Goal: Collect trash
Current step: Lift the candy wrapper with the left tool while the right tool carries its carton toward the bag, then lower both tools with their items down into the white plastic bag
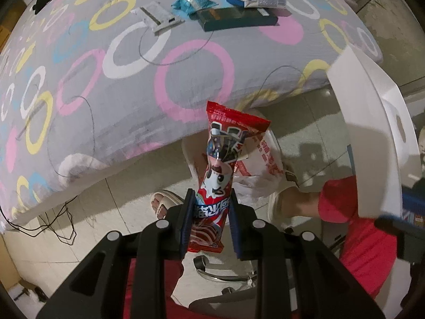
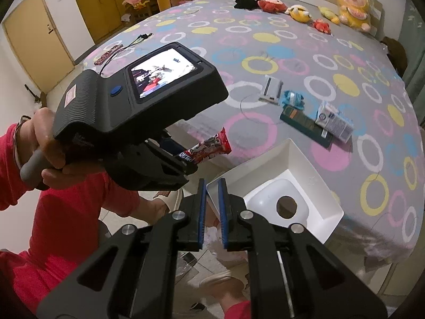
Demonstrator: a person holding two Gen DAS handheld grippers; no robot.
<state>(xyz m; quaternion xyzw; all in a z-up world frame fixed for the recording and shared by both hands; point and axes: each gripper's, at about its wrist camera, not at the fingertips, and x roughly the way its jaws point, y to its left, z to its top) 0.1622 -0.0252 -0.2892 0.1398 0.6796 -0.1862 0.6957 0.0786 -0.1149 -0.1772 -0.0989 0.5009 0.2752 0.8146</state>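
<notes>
My left gripper [image 1: 208,199] is shut on a red snack wrapper [image 1: 225,154] and holds it upright off the bed's edge, above the floor. The wrapper also shows in the right wrist view [image 2: 209,147], sticking out of the left gripper [image 2: 190,159]. My right gripper [image 2: 211,186] is shut on the rim of a white bin [image 2: 305,164], which it holds beside the bed; the bin appears at the right of the left wrist view [image 1: 372,122]. On the bed lie a silver wrapper [image 2: 271,90], a blue wrapper [image 2: 293,99], a dark green box [image 2: 302,123] and a white carton [image 2: 334,122].
The grey bedspread with coloured rings [image 2: 265,61] fills the scene. Plush toys [image 2: 297,10] line its far side. A cable and power strip [image 2: 111,51] lie at the bed's far left. A white plastic bag [image 1: 263,164] and my feet are on the tiled floor below.
</notes>
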